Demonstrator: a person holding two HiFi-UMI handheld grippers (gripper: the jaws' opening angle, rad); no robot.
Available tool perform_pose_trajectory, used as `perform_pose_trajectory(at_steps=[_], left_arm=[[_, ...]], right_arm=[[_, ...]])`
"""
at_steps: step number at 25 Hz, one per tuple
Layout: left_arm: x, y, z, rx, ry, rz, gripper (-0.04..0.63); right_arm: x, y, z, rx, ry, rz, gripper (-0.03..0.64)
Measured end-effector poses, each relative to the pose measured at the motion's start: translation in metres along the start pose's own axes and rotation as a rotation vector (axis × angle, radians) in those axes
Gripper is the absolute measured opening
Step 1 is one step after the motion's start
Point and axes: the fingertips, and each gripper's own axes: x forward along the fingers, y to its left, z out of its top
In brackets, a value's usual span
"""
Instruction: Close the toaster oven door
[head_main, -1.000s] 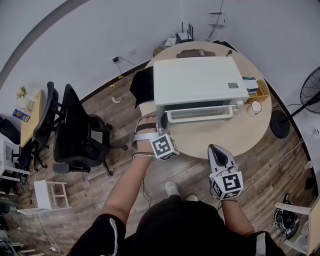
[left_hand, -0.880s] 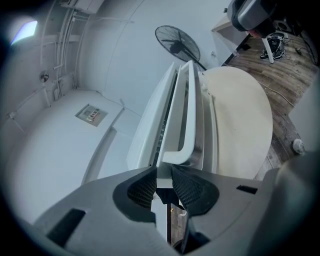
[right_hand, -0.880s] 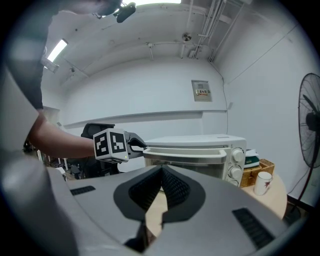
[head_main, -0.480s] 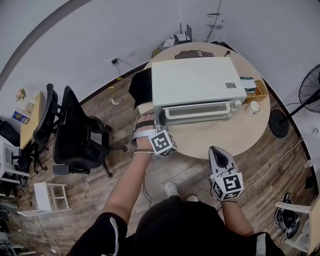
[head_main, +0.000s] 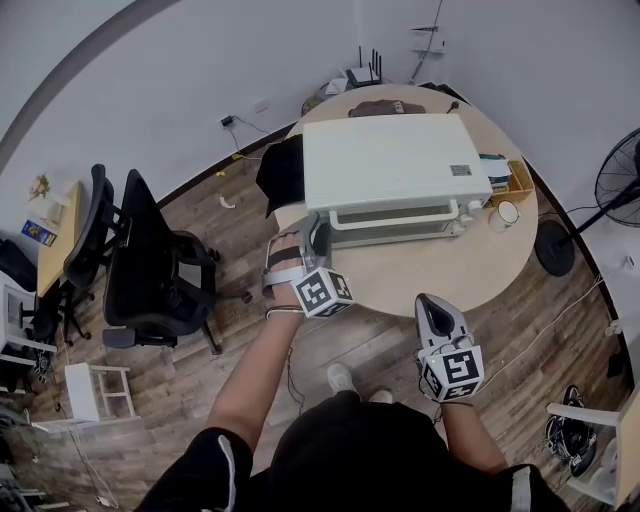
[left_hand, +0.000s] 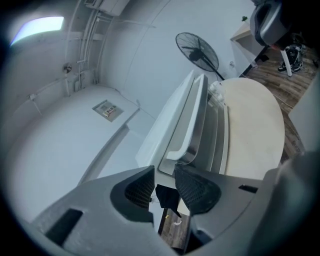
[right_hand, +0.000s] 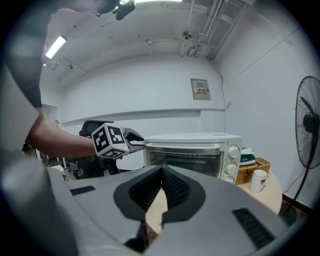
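Toaster oven (head_main: 395, 160) sits on the round table (head_main: 440, 275) in the head view, door (head_main: 400, 230) upright against its front. Left gripper view: left gripper (left_hand: 162, 181) jaws, just opening, stand apart, door handle (left_hand: 192, 125) just ahead, unpinched. Right gripper view: right gripper (right_hand: 162, 177) jaws pressed together, empty

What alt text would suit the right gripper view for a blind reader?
A white toaster oven sits on a table with its door shut, and the left gripper is at one end of the handle, its jaws just opening, nothing clamped between them. The shut jaws of the right gripper fill the foreground; a mug stands beside the oven.
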Motion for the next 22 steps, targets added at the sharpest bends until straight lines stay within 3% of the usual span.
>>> perform_pose_trajectory(at_steps=[6,10,16,18,20,22], left_arm=[[-0.027,0.002,0.001,-0.247,-0.052,-0.050,0.117],[-0.049,0.001,0.012,-0.430,-0.121,-0.104,0.080],[-0.084,-0.011,0.010,-0.792,-0.150,-0.178,0.011],[-0.095,-0.014,0.013,-0.894,-0.207,-0.218,0.008],[-0.108,-0.016,0.019,-0.954,-0.287,-0.245,0.008],[-0.118,-0.018,0.023,-0.967,-0.337,-0.252,0.008]], right_arm=[[0.002,0.006,0.004,-0.003,-0.006,0.010,-0.003],[0.004,0.009,0.008,-0.013,-0.014,0.014,-0.003],[0.006,0.006,0.015,-0.032,-0.032,0.009,-0.003],[0.006,0.002,0.020,-0.055,-0.047,0.005,-0.003],[0.006,-0.002,0.026,-0.070,-0.063,-0.002,-0.003],[0.006,-0.005,0.033,-0.071,-0.078,-0.009,-0.003]])
